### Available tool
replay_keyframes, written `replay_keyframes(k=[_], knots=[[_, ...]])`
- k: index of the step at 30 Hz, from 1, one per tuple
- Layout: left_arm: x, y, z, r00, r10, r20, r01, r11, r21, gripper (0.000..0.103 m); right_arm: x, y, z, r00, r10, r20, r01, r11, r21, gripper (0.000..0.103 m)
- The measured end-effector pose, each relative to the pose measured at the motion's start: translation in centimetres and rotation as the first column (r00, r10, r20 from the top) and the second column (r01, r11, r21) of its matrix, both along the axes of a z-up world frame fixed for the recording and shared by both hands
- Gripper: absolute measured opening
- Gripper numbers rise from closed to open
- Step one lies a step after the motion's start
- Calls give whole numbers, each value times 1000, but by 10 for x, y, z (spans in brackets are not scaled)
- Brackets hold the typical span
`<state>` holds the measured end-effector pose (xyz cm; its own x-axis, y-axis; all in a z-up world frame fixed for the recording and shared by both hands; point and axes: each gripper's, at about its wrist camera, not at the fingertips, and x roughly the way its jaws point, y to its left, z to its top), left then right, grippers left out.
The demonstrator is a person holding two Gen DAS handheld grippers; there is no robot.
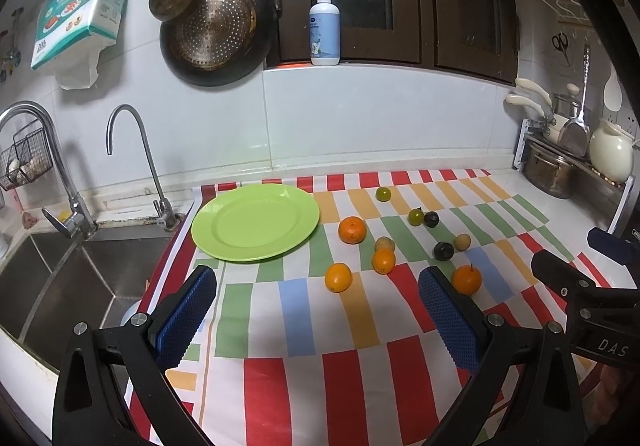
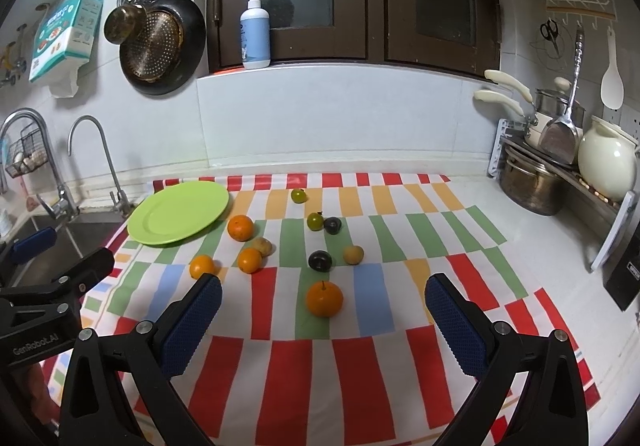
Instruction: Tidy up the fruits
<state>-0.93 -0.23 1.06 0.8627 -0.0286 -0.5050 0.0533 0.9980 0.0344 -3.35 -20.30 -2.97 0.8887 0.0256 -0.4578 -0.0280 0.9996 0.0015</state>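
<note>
Left gripper [image 1: 316, 310] and right gripper [image 2: 324, 310]: both spread wide, holding nothing. Round lime-green plastic plate [image 1: 224, 246]: bare. Small orange, green, dark and tan fruits [image 2: 324, 298]: all scattered right of plate on striped cloth [image 2: 304, 374]. Progress: none placed, judged at start.

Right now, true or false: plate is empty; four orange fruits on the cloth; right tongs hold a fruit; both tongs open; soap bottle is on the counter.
1. The green plate is empty. True.
2. Four orange fruits lie on the striped cloth. True.
3. The right tongs hold a fruit. False: nothing between the fingers; the nearest orange lies on the cloth.
4. Both tongs are open, left tongs included. True.
5. The soap bottle stands on the counter. False: on the window ledge.
</note>
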Motion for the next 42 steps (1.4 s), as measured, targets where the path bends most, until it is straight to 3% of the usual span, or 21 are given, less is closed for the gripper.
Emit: replay_keyframes(k=[42], knots=[[1,-2,3,1000,-13,23,13,1000,-8,103,0,-1,0,1000,1,8,-1,1000,6,102]])
